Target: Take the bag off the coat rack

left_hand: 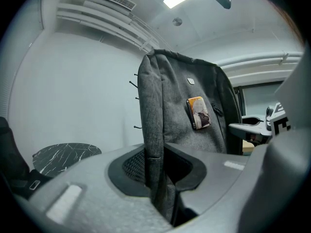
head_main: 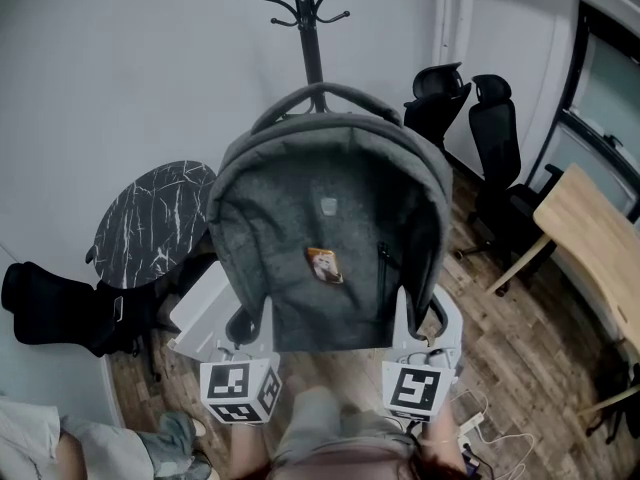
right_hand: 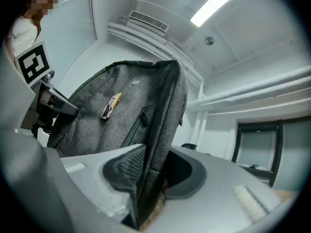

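A grey backpack (head_main: pixel 330 238) with a small orange tag (head_main: pixel 324 265) is held up in front of the black coat rack (head_main: pixel 305 13), its top handle arching near the pole. My left gripper (head_main: pixel 250 326) is shut on the bag's lower left edge (left_hand: pixel 154 169). Along the lower right edge (right_hand: pixel 153 174) my right gripper (head_main: pixel 415 320) is shut on the fabric. In both gripper views the bag's side seam runs down between the jaws. Whether the handle still hangs on a hook is hidden behind the bag.
A round dark marble side table (head_main: pixel 150 223) stands at the left, with a black bag (head_main: pixel 55 308) beside it on the floor. Black office chairs (head_main: pixel 480 138) and a wooden table (head_main: pixel 595 243) are at the right. A person's leg (head_main: pixel 90 448) shows at the bottom left.
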Demonstrator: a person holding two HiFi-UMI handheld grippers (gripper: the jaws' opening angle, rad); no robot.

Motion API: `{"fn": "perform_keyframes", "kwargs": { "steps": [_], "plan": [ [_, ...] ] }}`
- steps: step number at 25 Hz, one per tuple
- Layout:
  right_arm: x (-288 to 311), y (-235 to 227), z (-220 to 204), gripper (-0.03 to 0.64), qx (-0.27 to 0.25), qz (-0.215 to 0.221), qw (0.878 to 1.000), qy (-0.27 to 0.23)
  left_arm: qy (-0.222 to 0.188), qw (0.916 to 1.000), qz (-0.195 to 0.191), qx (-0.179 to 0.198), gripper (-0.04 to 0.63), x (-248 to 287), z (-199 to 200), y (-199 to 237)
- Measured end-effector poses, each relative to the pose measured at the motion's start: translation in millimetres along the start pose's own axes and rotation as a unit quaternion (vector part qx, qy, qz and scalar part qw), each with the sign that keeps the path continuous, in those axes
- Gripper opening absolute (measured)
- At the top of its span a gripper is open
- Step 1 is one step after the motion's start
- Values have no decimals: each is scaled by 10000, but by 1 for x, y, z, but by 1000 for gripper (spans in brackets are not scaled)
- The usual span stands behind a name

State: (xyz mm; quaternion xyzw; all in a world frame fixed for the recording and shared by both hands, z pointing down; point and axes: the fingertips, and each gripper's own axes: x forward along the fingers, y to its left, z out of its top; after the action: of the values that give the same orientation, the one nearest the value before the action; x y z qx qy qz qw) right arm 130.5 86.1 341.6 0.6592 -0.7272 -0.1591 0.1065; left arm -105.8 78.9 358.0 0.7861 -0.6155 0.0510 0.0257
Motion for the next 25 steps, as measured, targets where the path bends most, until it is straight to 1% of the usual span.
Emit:
{"fn": "perform_keyframes", "kwargs": {
  "steps": [10, 14, 19, 25],
  "plan": [
    [-12, -9, -6, 112, 8, -56, 10000, 4, 0, 10000, -58, 13, 78, -7, -3, -14],
    [-10, -7, -6, 112, 52, -107, 9999, 25, 11, 9999, -119, 54, 78, -2, -2, -11],
    [-10, -18, -9, 112, 71, -198, 9998, 40, 2, 9997, -220, 110, 78, 4, 2, -20],
    [3, -4, -4, 112, 42, -277, 9996, 24, -25, 9994, -330, 118, 78, 13, 2, -2]
  ]
}}
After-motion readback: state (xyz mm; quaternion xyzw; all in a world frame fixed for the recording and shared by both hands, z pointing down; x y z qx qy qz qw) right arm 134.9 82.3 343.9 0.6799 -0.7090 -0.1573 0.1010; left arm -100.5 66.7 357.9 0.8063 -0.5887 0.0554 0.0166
